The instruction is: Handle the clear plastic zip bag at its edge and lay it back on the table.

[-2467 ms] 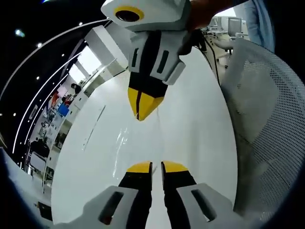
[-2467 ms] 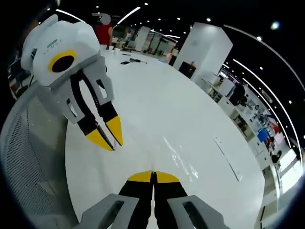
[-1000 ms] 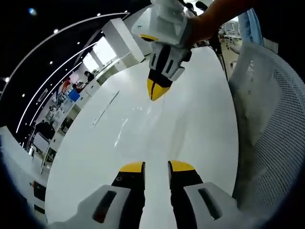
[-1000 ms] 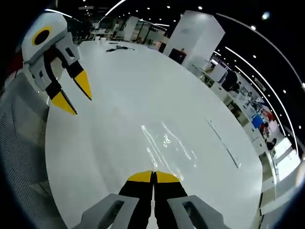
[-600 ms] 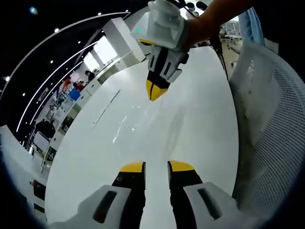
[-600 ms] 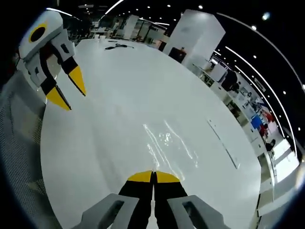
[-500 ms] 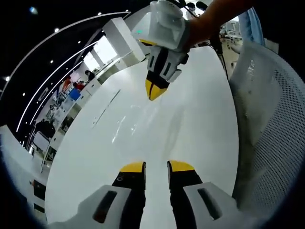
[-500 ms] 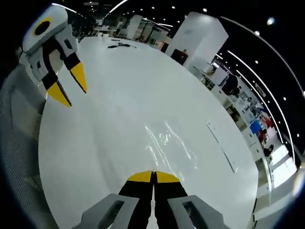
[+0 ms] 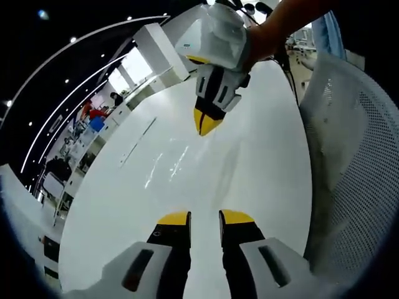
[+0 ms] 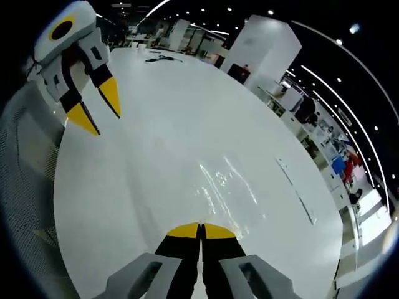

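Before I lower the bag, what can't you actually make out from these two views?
- Bag outline: right gripper view, clear plastic on white table; glare marks only part of it.
- Grip: right gripper is shut, but whether the bag's edge sits between the jaws cannot be told.
- Bag height above table: left gripper view, unclear.
- Far-end dark items: too small.
- Left gripper: open.

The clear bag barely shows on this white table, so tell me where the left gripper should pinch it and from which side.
Pinch the bag at its near edge, probably coming in low along the table from the left gripper's own side. The bag lies flat and thin, showing only as glints and creases, so nothing but an edge fits between the jaws. They stand open, with the bag ahead and slightly left.
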